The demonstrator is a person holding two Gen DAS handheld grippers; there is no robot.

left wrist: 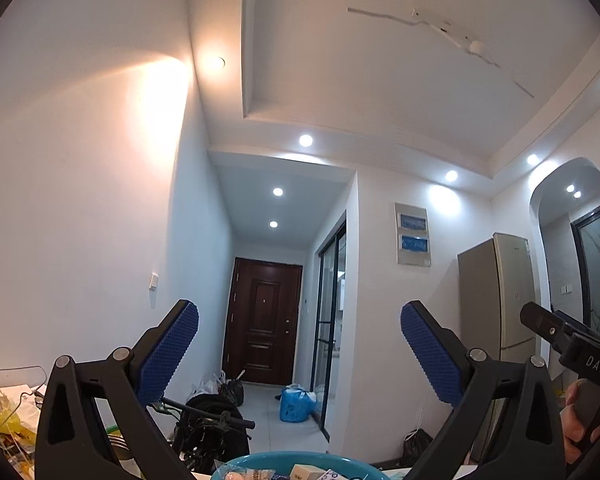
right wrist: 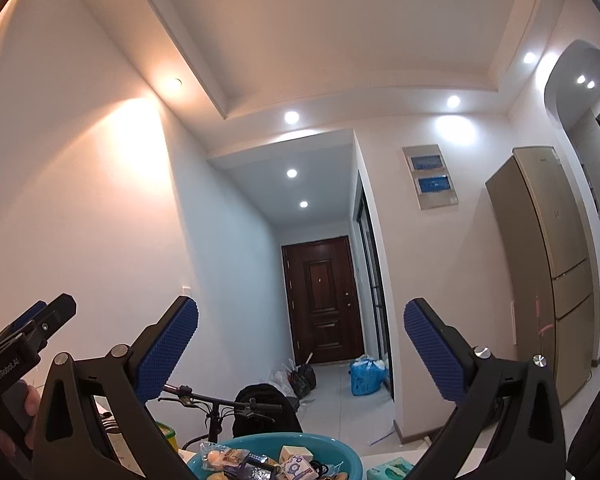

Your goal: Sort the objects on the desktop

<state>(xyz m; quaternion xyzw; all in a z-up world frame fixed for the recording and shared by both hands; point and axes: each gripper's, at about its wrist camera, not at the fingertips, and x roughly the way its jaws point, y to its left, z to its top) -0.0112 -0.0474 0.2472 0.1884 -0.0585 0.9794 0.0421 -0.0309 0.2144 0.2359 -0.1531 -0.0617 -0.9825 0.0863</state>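
Note:
A teal plastic basin point(right wrist: 340, 446) sits at the bottom edge of the right wrist view, holding several small packets and boxes point(right wrist: 296, 462). Its rim also shows in the left wrist view point(left wrist: 260, 458). My left gripper point(left wrist: 300, 352) is open and empty, raised and pointing up at the room above the basin. My right gripper point(right wrist: 300, 350) is open and empty, also raised above the basin. Each gripper shows at the edge of the other's view: the right one point(left wrist: 564, 340) and the left one point(right wrist: 32, 328). The desktop itself is mostly hidden.
A bicycle handlebar point(right wrist: 220, 398) and a black bag point(right wrist: 266, 404) stand behind the basin. A pile of yellow bags and wire hangers point(left wrist: 8, 408) lies at the left. A green tissue pack point(right wrist: 390, 470) lies right of the basin. A fridge point(right wrist: 556, 264) stands at the right.

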